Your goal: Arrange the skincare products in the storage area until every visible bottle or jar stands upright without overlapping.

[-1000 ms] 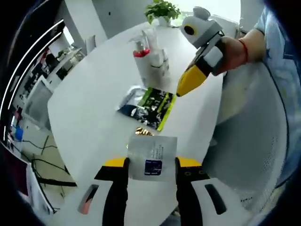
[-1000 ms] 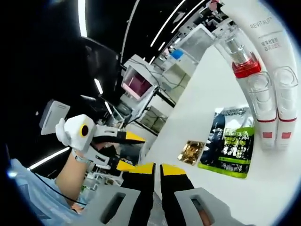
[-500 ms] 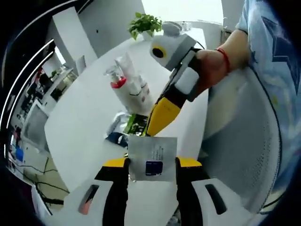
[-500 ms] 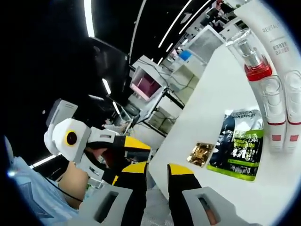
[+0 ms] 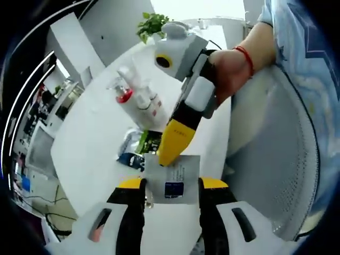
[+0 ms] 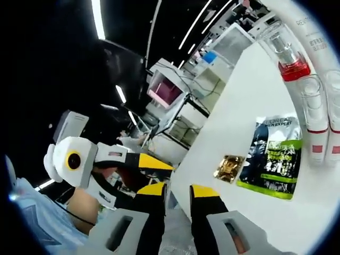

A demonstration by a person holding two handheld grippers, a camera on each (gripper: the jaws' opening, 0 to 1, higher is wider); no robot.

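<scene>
Green-black sachet [image 6: 273,158] reads "L'OREAL"; white tube [image 6: 305,24] partly legible.

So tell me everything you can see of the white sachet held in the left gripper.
The white sachet is a flat, roughly square packet, apparently foil or plastic, with small grey print and a dark blue square near its lower edge. It stands upright, face to the camera, pinched at its sides between the left gripper's yellow-tipped fingers, above the white table. The right gripper's yellow tip overlaps its upper left corner; whether they touch is unclear.
</scene>
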